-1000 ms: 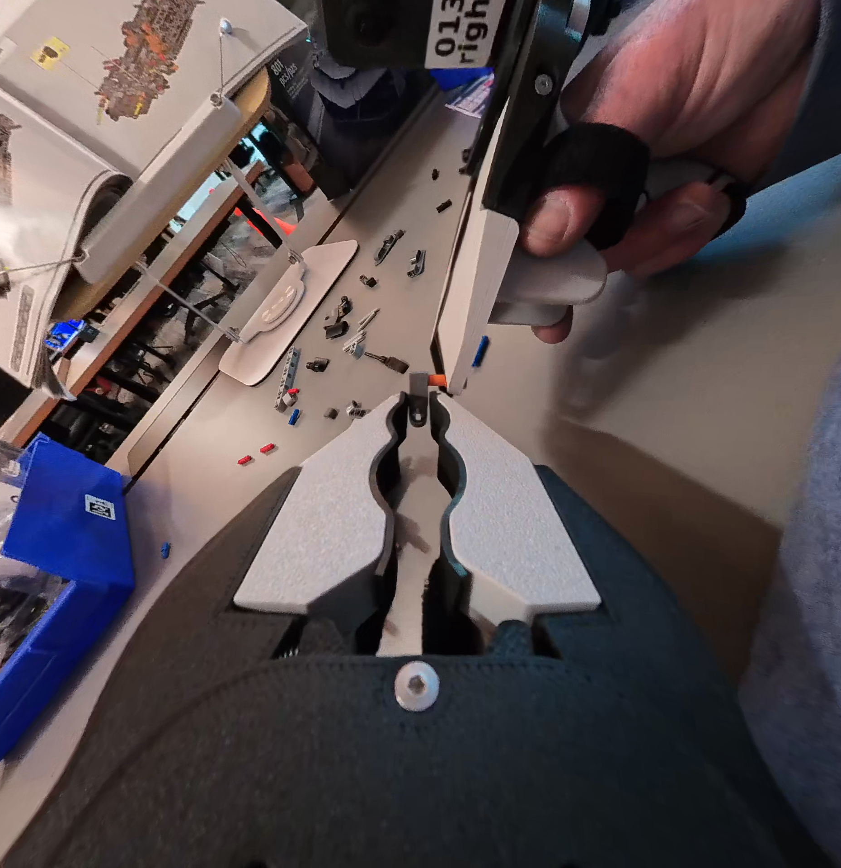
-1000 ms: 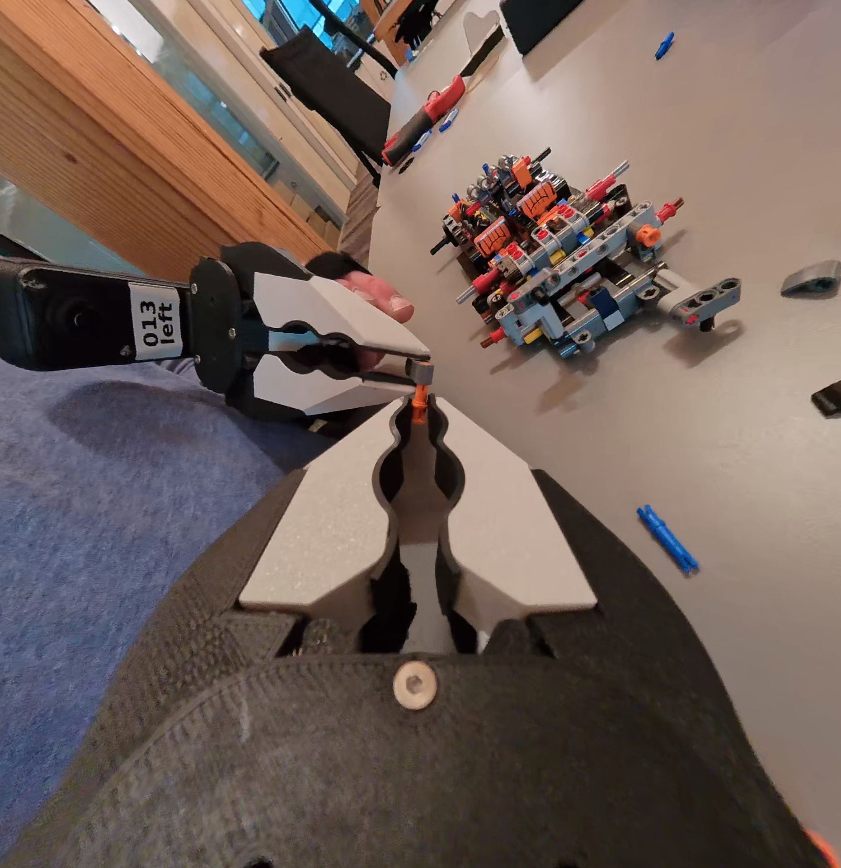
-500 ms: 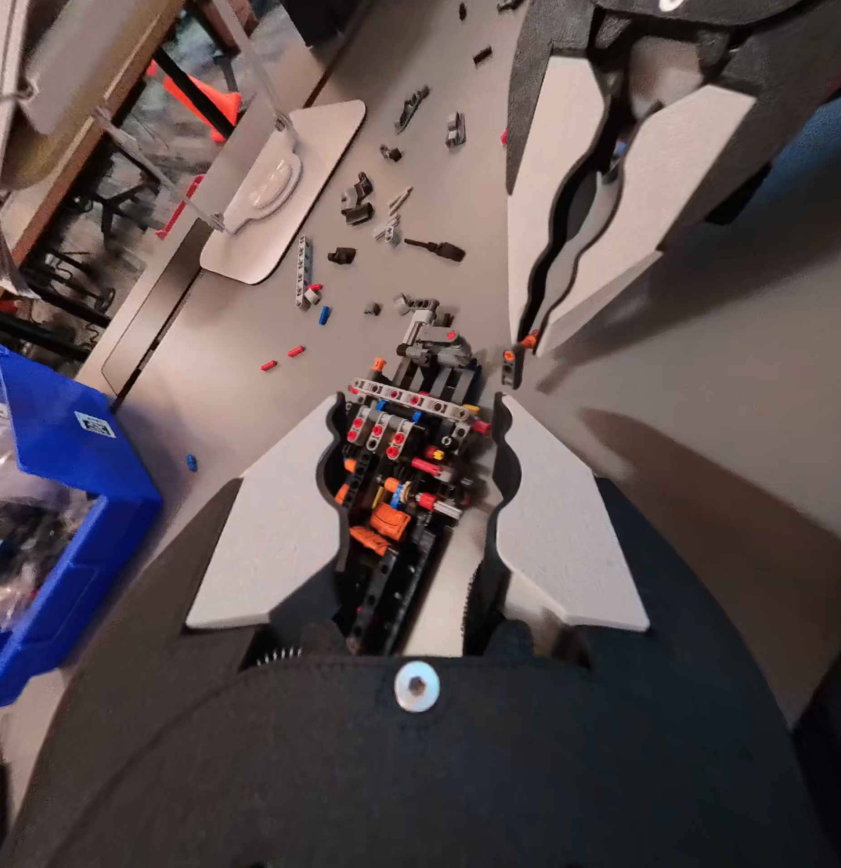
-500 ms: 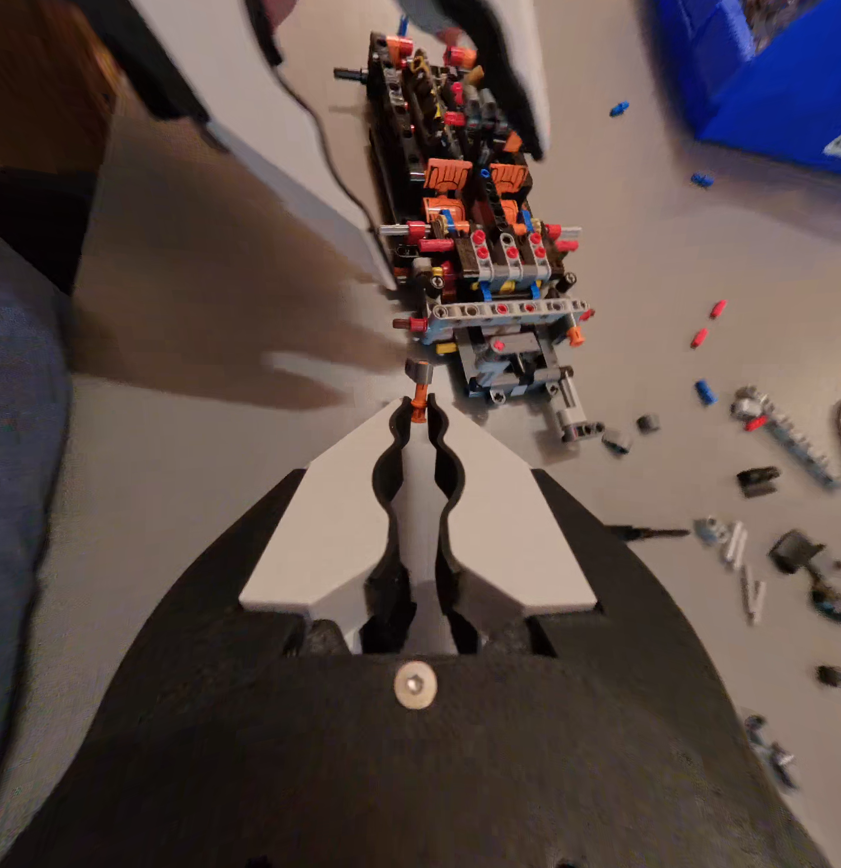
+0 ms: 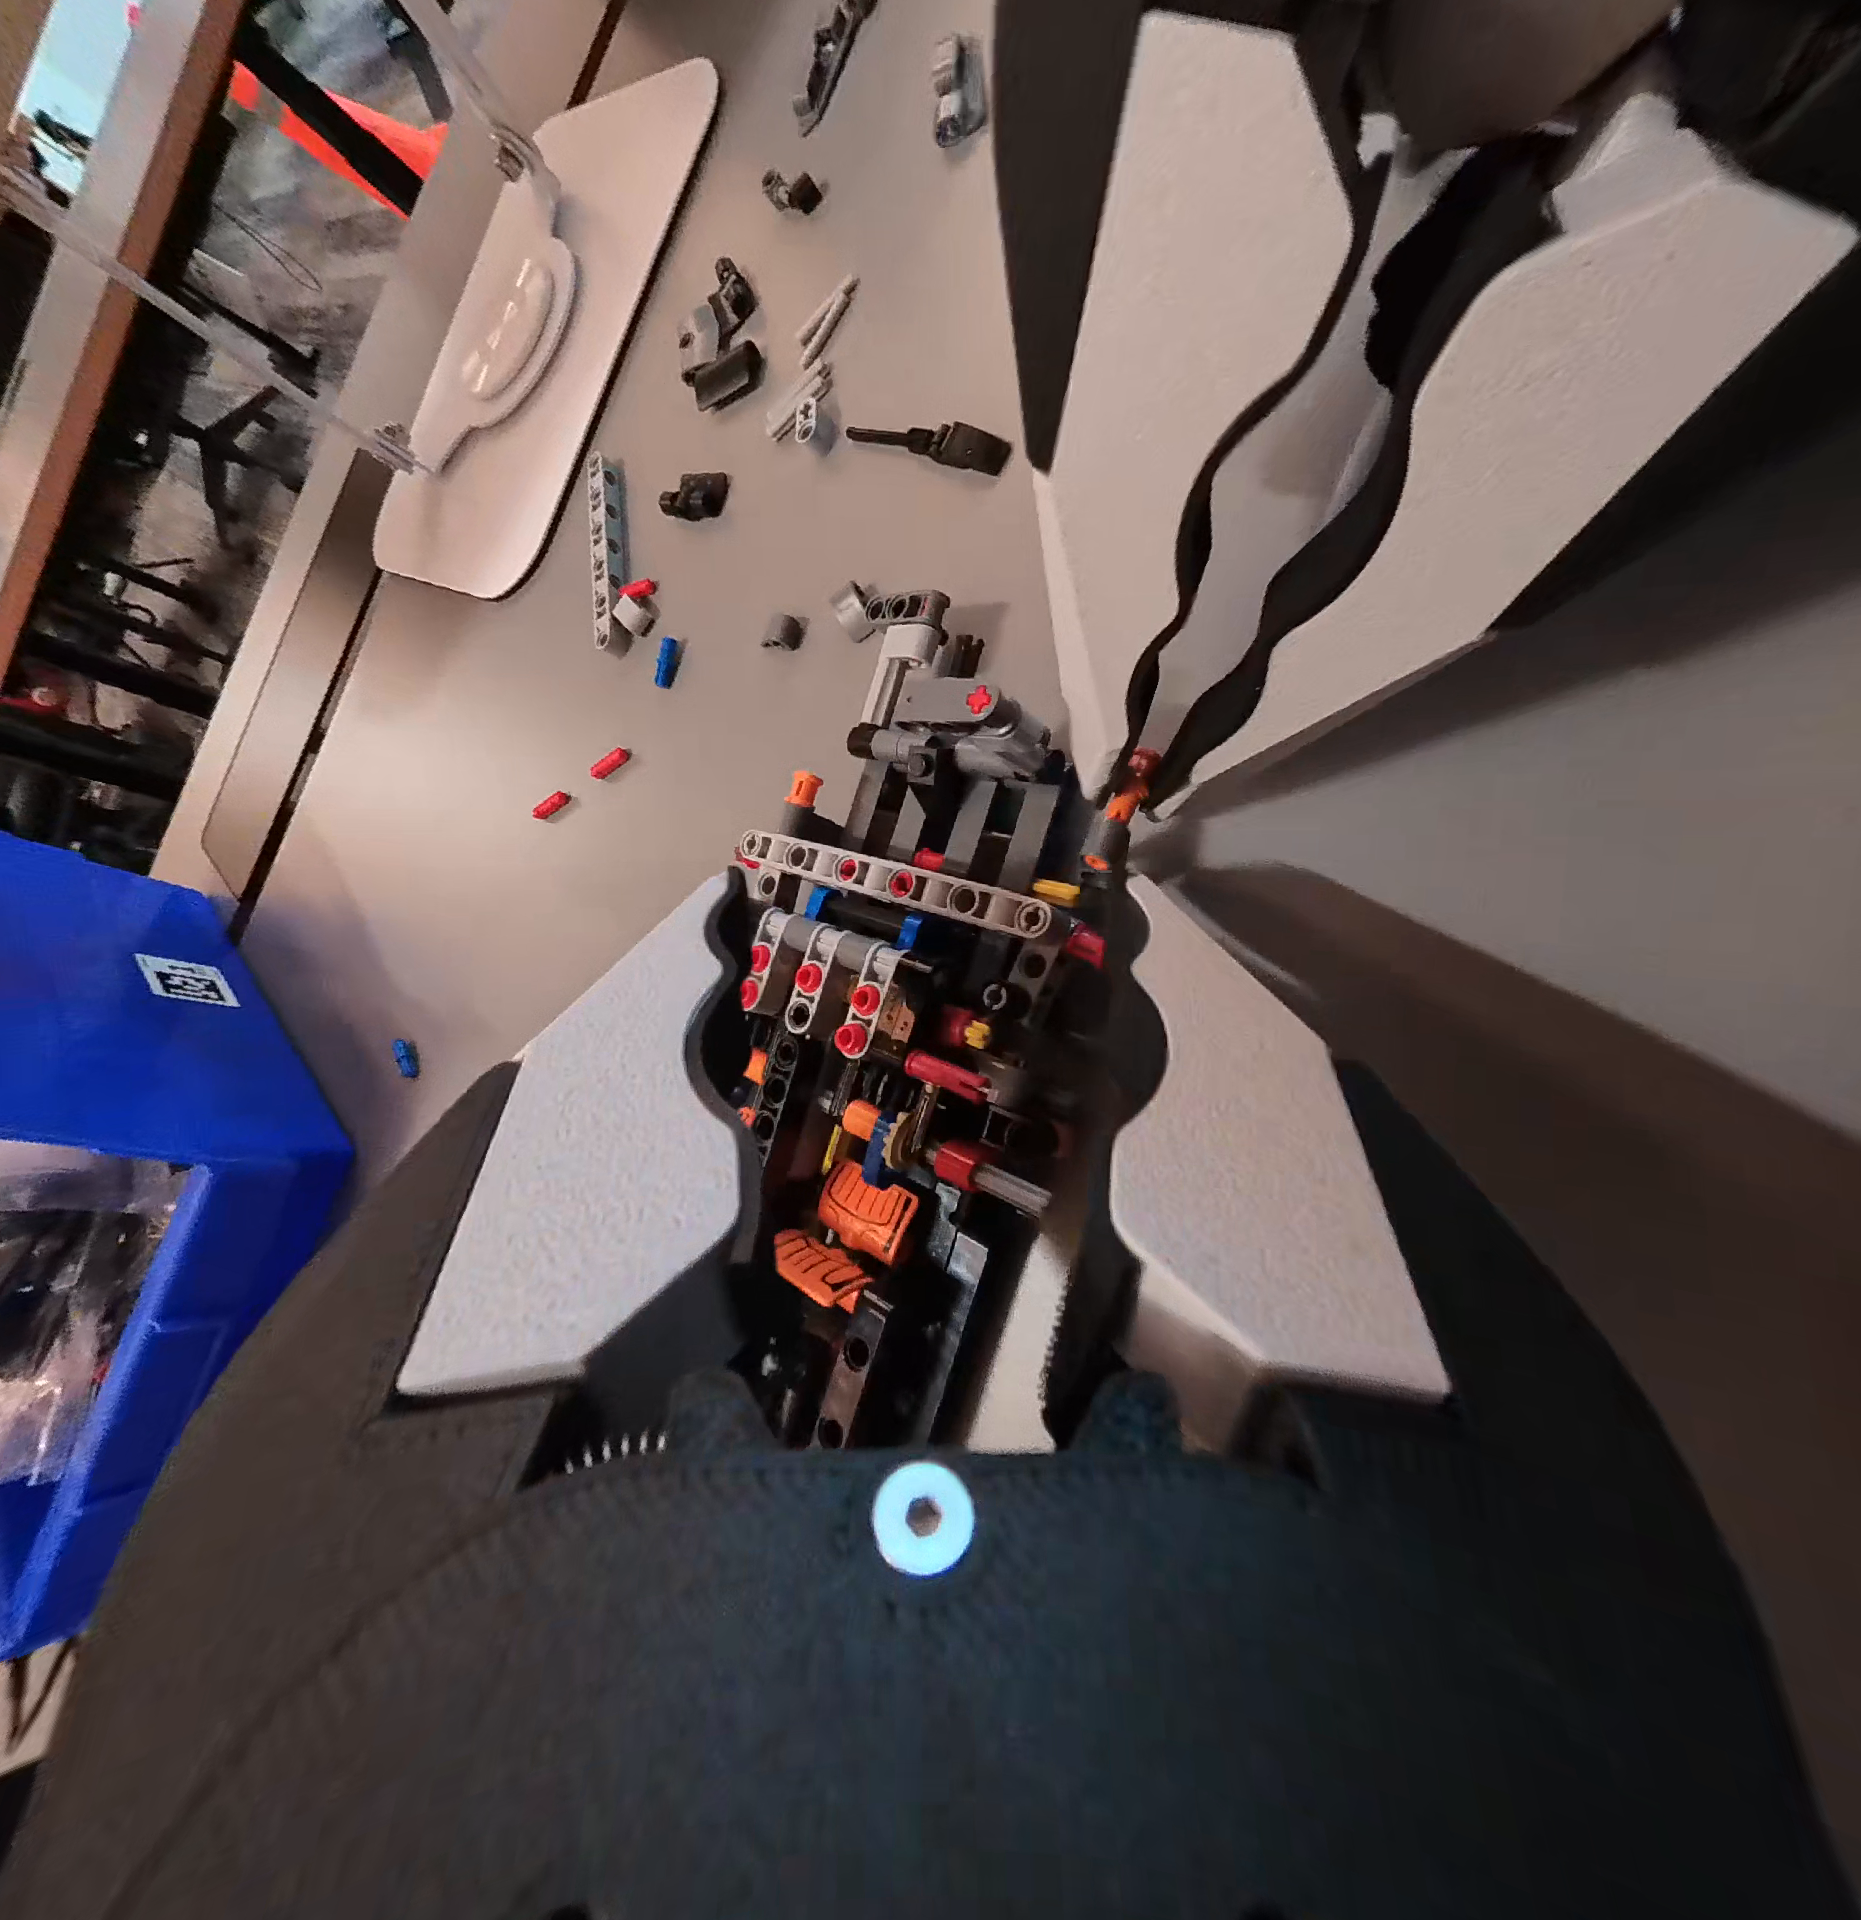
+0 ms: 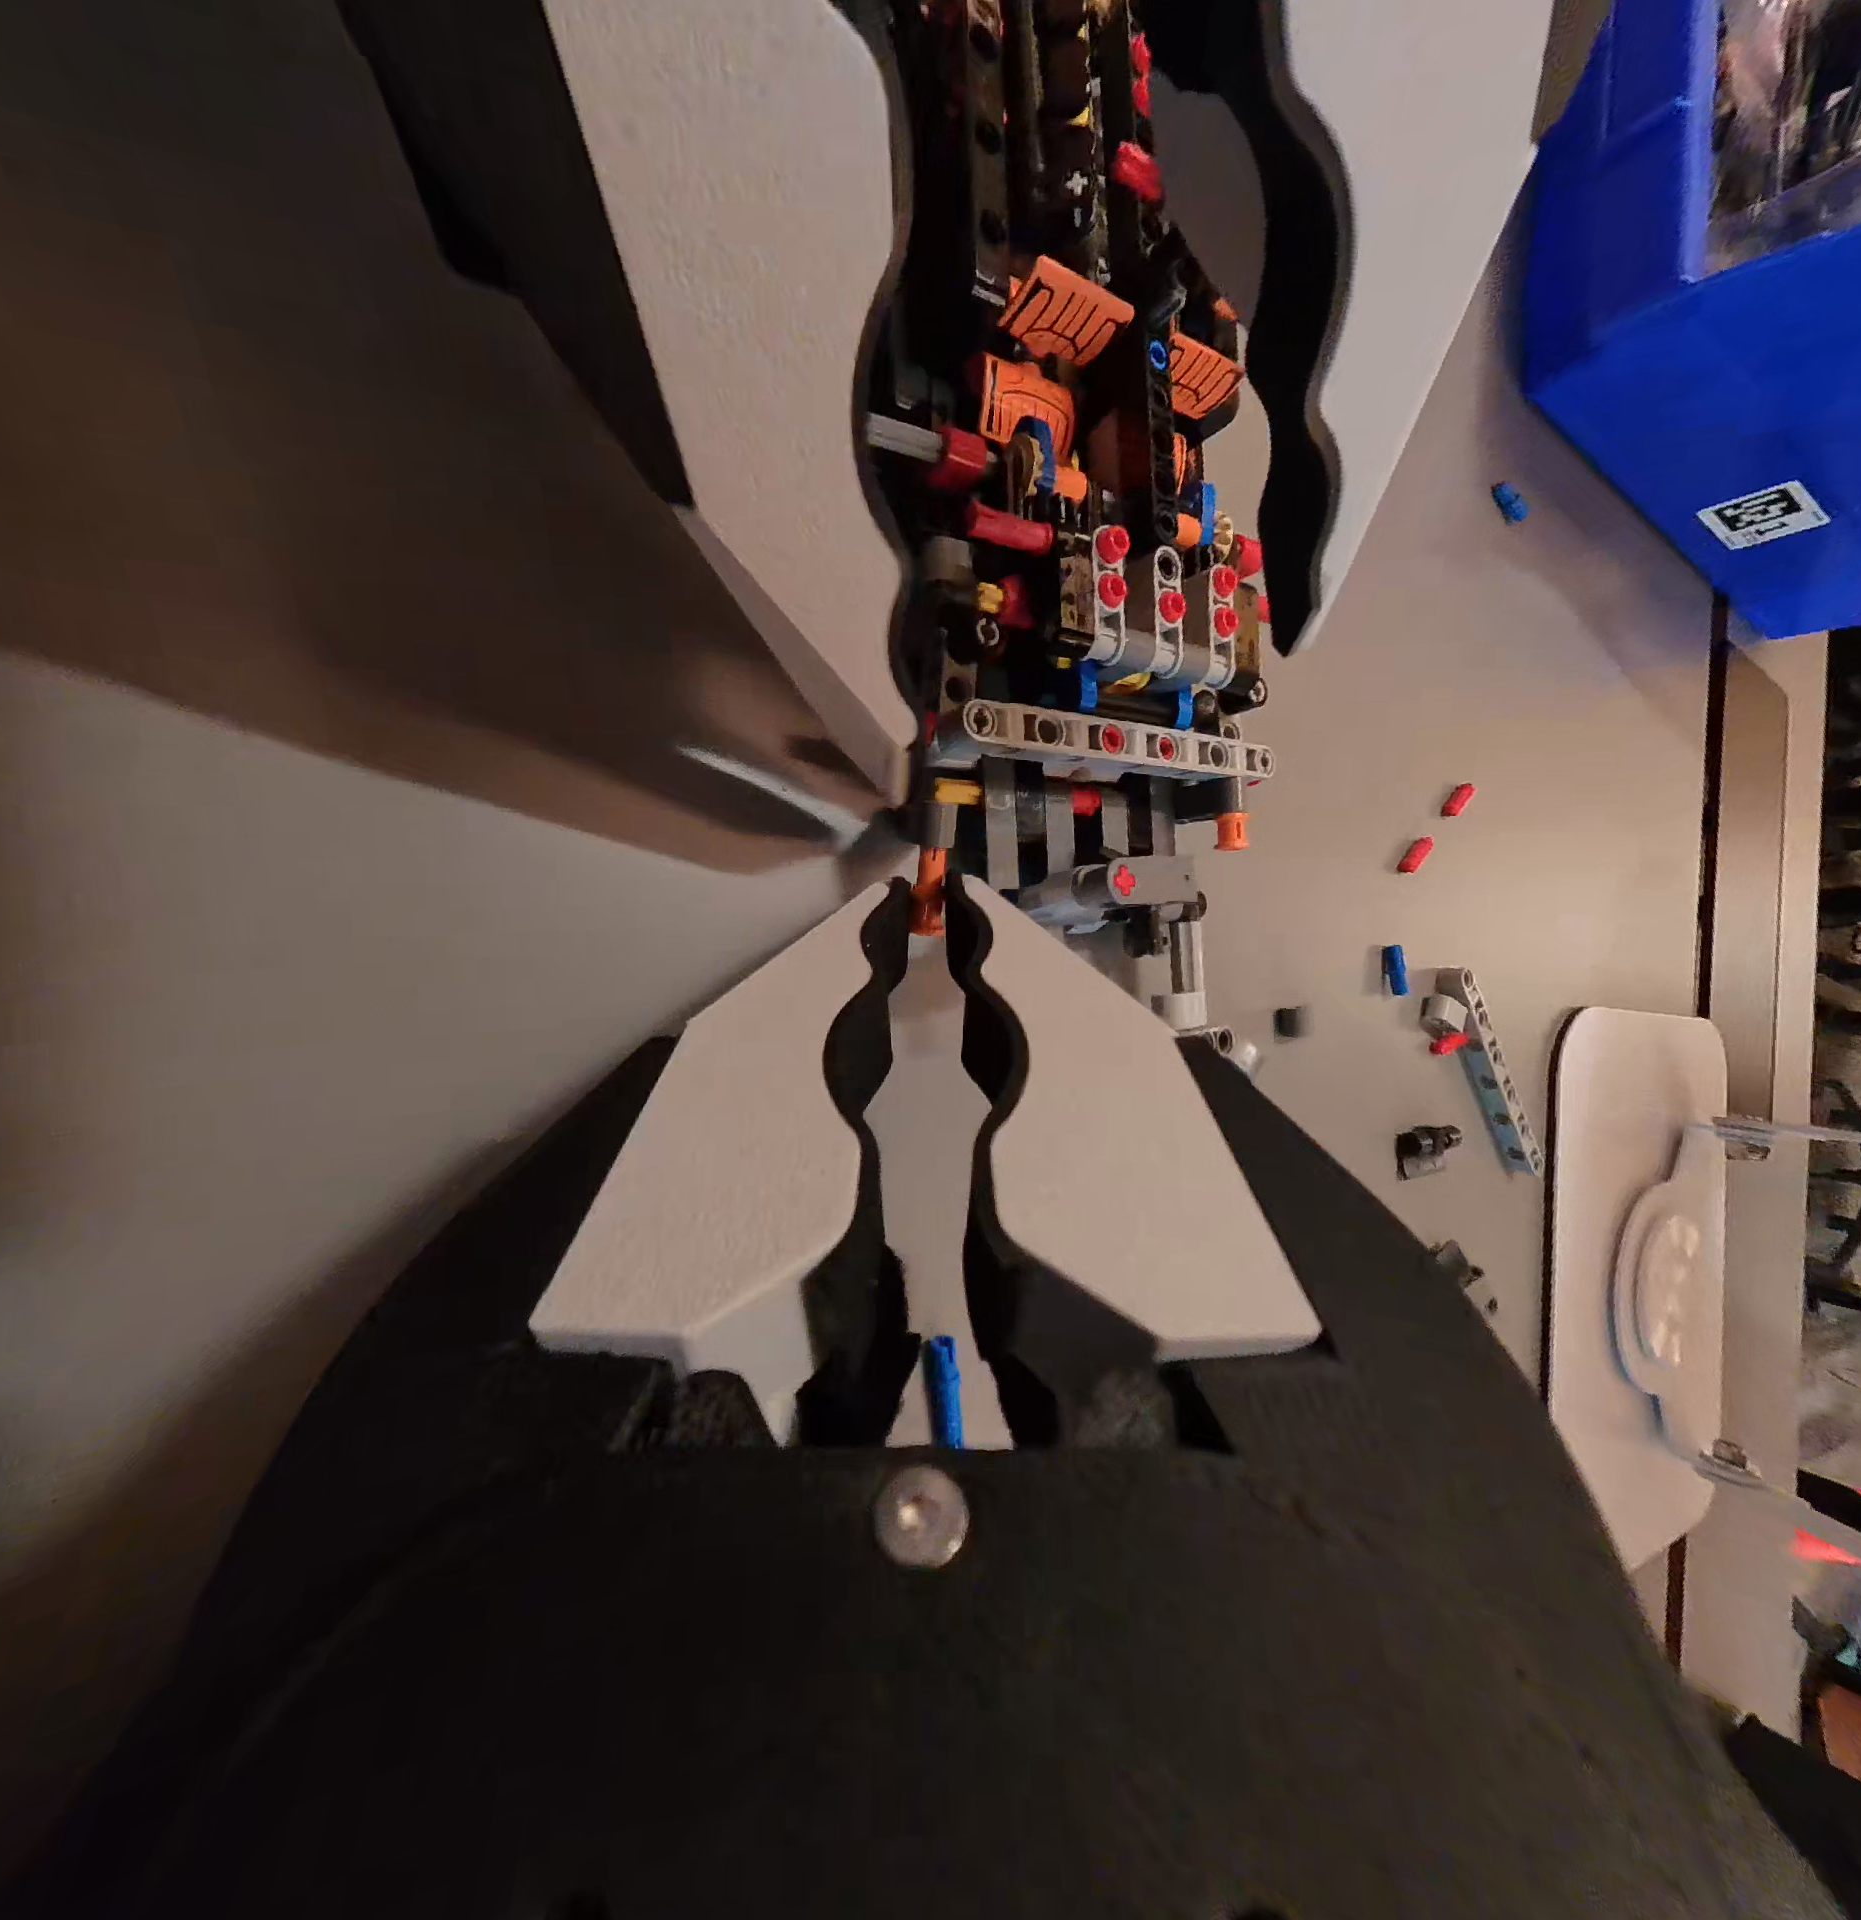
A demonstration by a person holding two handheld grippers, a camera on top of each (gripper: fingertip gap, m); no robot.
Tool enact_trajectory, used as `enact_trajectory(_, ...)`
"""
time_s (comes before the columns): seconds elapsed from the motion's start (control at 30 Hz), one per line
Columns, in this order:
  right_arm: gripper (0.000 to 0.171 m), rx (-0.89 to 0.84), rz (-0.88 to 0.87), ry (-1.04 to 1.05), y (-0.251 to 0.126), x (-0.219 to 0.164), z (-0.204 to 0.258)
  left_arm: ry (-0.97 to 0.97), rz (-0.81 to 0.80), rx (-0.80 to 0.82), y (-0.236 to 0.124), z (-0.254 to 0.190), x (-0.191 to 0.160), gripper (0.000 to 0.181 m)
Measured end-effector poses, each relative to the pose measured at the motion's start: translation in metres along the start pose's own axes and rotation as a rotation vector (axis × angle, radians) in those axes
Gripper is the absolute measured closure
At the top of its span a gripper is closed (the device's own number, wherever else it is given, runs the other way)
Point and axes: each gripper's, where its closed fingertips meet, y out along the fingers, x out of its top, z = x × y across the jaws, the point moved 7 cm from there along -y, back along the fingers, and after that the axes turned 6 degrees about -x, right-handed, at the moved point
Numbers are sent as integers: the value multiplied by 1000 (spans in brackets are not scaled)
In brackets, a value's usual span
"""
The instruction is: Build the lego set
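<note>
- The left gripper (image 5: 931,914) had its jaws spread wide around the lego model (image 5: 905,1049) on the table (image 5: 469,831) — whether they touched its sides was unclear.
- The right gripper (image 6: 928,899) pinched an orange pin (image 6: 928,894) at the model's near corner.
- The model's far end was cut off in the right wrist view.
- A blue bin (image 5: 126,1091) sat partly out of frame.

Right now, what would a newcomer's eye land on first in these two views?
The colourful lego model in the middle of the table, straddled by the open left gripper. Next, the right gripper, shut on a small orange pin held at the model's near corner. Then the blue bin at the table's edge, with loose parts scattered beyond the model.
</note>
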Motion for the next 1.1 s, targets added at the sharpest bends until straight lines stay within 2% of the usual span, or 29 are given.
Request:
enact_trajectory(0.13, 167, 31, -7, -11, 0, 2, 0, 48, -12, -53, 1, -5, 0, 103)
enact_trajectory(0.27, 167, 59, -10, -6, 0, 4, 1, 45, 5, -52, 6, -6, -6, 103)
enact_trajectory(0.57, 167, 42, 17, -3, 5, 6, -2, 29, 17, -70, 10, -8, -10, 126)
enact_trajectory(0.77, 167, 35, 16, 4, 5, 5, -5, 19, 12, -67, 12, -9, -11, 134)
enact_trajectory(0.93, 167, 32, 15, 19, 6, 4, -8, 17, 11, -53, 13, -8, -11, 134)
enact_trajectory(1.1, 167, 30, 12, 21, 7, 3, -9, 26, -18, -4, 4, 3, -5, 122)
